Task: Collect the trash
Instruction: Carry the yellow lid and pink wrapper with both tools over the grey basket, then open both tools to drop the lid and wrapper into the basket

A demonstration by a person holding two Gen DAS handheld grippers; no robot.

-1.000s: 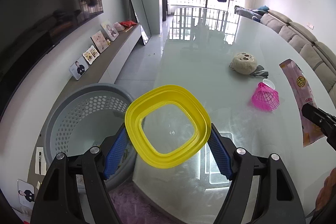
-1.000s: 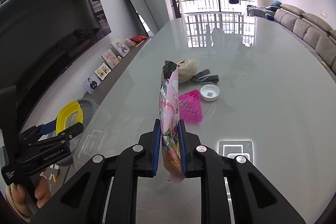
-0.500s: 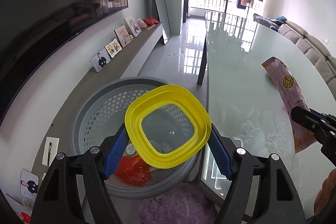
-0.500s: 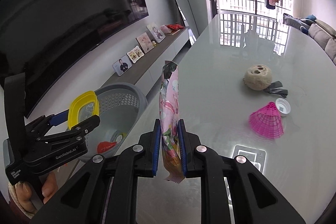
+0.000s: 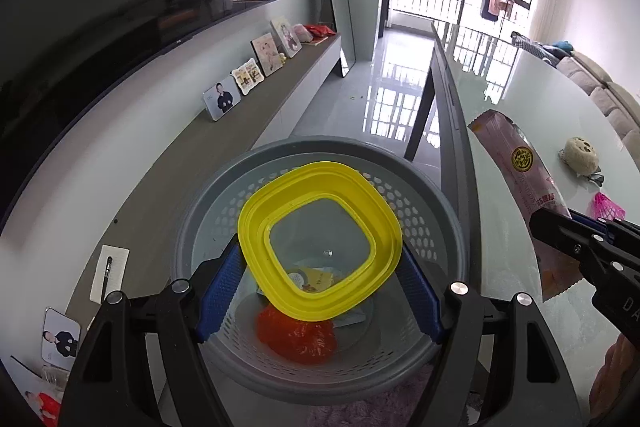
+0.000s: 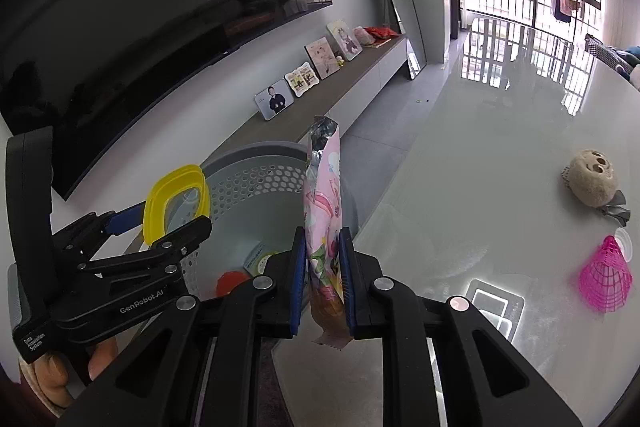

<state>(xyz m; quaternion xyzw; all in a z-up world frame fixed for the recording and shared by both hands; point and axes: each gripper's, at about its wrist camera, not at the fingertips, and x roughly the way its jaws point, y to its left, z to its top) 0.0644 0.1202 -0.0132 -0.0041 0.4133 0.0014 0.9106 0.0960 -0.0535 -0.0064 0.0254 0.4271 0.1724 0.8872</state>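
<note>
My left gripper (image 5: 320, 267) is shut on a yellow-rimmed clear lid (image 5: 320, 241) and holds it over a grey perforated basket (image 5: 420, 183) on the floor beside the table. Orange-red trash (image 5: 298, 337) and a printed packet lie inside. My right gripper (image 6: 323, 267) is shut on a pink snack wrapper (image 6: 323, 211), held upright at the table's left edge next to the basket (image 6: 256, 183). The left gripper with the lid (image 6: 176, 199) shows in the right wrist view; the wrapper (image 5: 516, 171) shows in the left wrist view.
On the glass table (image 6: 480, 155) lie a pink mesh cone (image 6: 606, 277), a small white cap (image 6: 625, 245) and a beige round object (image 6: 592, 183) with grey scraps. A TV console with photo frames (image 5: 240, 83) runs along the left wall. A purple rug (image 5: 380, 403) lies below the basket.
Both grippers swung left from over the table towards the basket. The lid now hangs over the basket's middle, and the wrapper has come to the table edge beside it.
</note>
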